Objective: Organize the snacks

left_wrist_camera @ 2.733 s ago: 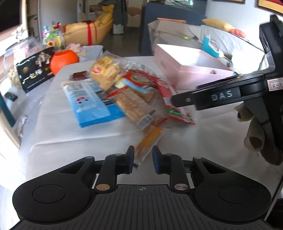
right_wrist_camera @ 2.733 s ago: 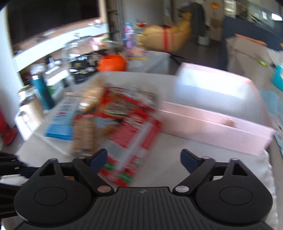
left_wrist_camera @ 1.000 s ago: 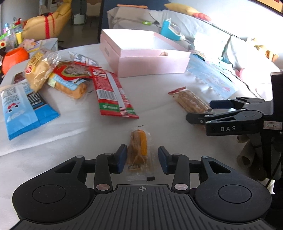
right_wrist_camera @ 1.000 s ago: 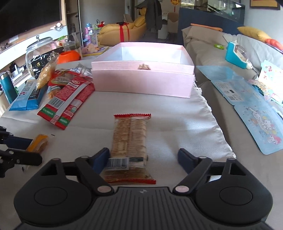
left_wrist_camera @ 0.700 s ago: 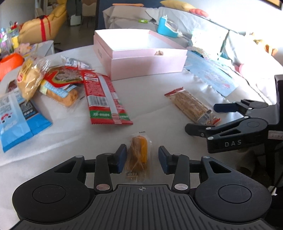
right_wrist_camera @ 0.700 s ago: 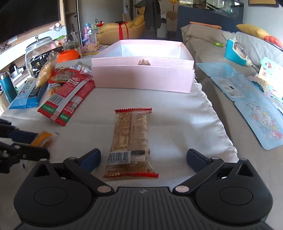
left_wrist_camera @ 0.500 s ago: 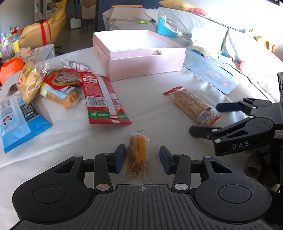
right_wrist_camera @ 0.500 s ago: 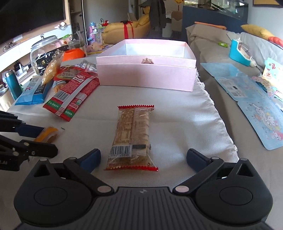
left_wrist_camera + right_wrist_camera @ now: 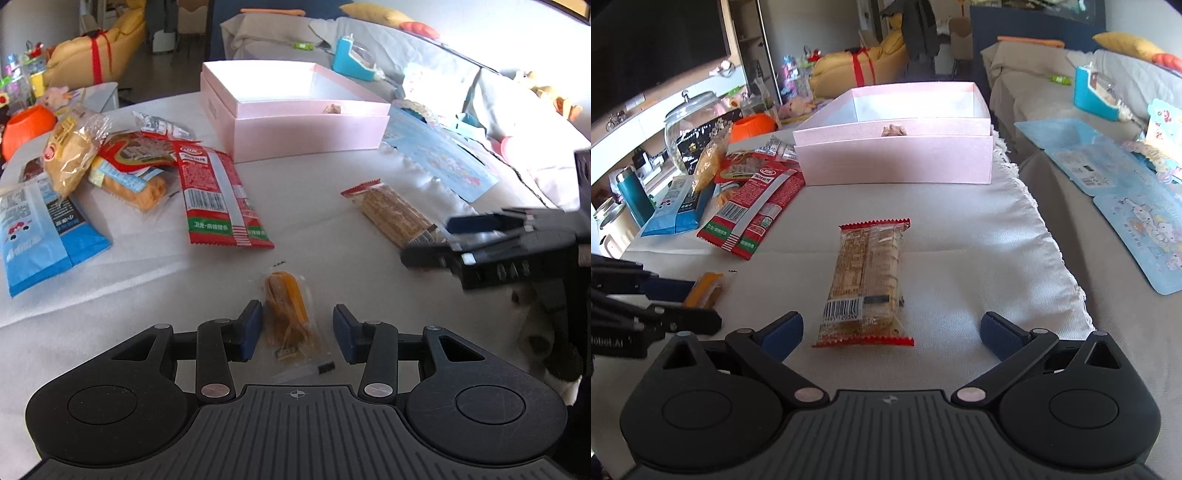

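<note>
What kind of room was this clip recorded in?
Most likely a home living room. A sofa draped in grey cloth runs beside the table, a large dark TV hangs on the wall, and a yellow armchair stands further back among toys.

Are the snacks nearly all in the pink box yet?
Not nearly. The pink box holds only one small bit. The left claw is open around an orange snack; the right claw, jaws closing, brackets a cracker pack. The red packet and the pile beside it wait.
</note>
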Tool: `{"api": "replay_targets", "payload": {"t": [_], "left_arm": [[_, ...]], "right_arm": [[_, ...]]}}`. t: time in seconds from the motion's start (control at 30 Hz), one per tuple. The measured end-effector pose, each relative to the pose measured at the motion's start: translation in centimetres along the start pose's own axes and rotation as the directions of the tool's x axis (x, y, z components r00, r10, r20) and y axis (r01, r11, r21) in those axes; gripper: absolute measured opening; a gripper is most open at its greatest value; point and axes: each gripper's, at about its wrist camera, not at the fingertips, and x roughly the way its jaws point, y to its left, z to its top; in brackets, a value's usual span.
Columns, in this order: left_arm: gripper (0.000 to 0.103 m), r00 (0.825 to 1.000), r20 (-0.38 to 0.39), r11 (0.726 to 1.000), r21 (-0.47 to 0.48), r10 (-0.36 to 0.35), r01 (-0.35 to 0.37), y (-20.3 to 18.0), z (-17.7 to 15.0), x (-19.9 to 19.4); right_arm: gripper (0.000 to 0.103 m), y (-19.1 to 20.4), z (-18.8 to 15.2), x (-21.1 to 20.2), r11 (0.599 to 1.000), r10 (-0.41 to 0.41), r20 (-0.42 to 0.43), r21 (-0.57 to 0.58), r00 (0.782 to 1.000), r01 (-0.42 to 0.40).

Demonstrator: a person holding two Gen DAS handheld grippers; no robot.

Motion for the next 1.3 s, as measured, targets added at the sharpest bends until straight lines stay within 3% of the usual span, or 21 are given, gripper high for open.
{"api": "replay_targets", "payload": {"t": [0.1,0.27,0.33,0.43,0.7,0.8,0.87,0.97,1.07,1.2,1.3], "left_arm": [[0.047,1.000,-0.005,1.000,-0.006,-0.005,0.005,0.1,-0.1,-0.2],[0.046,1.000,-0.021,0.999,-0.050,-0.011,0.010,0.4,0.3,0.0],[0.046,0.999,-0.030,0.997,-0.071,-0.013,0.011,0.6,0.7,0.1],[0.044,0.999,-0.037,0.997,-0.081,-0.009,0.006,0.6,0.8,0.2],[0.042,1.000,-0.020,0.999,-0.045,0.012,-0.013,0.1,0.4,0.1],[0.030,1.000,-0.009,0.999,-0.035,0.016,-0.016,0.0,0.3,-0.1],[0.029,1.000,0.010,0.999,-0.044,-0.027,0.028,0.1,0.3,-0.1],[0.026,0.997,0.069,0.999,-0.026,-0.034,0.036,0.0,1.1,-0.5],[0.026,0.987,0.142,0.997,-0.023,-0.073,0.077,0.4,3.6,-1.2],[0.027,0.955,0.285,0.995,-0.036,-0.079,0.093,1.8,10.0,-1.9],[0.033,0.925,0.340,0.973,-0.089,-0.170,0.212,3.9,16.2,-0.2]], "right_arm": [[0.092,0.2,1.2,0.4,1.000,0.011,-0.008,0.007,1.000,-0.011],[0.076,2.3,2.6,1.9,0.997,-0.006,-0.017,-0.077,1.000,0.005],[0.055,2.8,3.0,2.6,0.996,-0.005,-0.039,-0.090,0.999,0.001],[0.038,3.3,3.3,2.2,0.994,-0.008,-0.035,-0.106,0.999,0.005],[0.036,2.8,3.0,-1.1,0.991,-0.011,0.029,-0.136,1.000,0.015],[0.036,1.8,3.4,-1.8,0.994,-0.003,0.041,-0.105,0.999,0.008],[0.036,1.1,3.8,-2.3,0.997,0.001,0.055,-0.079,0.999,0.003],[0.036,0.1,4.7,-2.9,0.999,0.016,0.079,-0.043,0.997,-0.013],[0.036,-0.7,6.1,-3.6,0.999,0.038,0.118,-0.018,0.992,-0.036],[0.036,-1.3,10.2,-4.1,0.998,0.057,0.185,-0.011,0.981,-0.056],[0.037,-1.5,15.0,-3.2,0.998,0.066,0.231,-0.011,0.971,-0.065]]}}
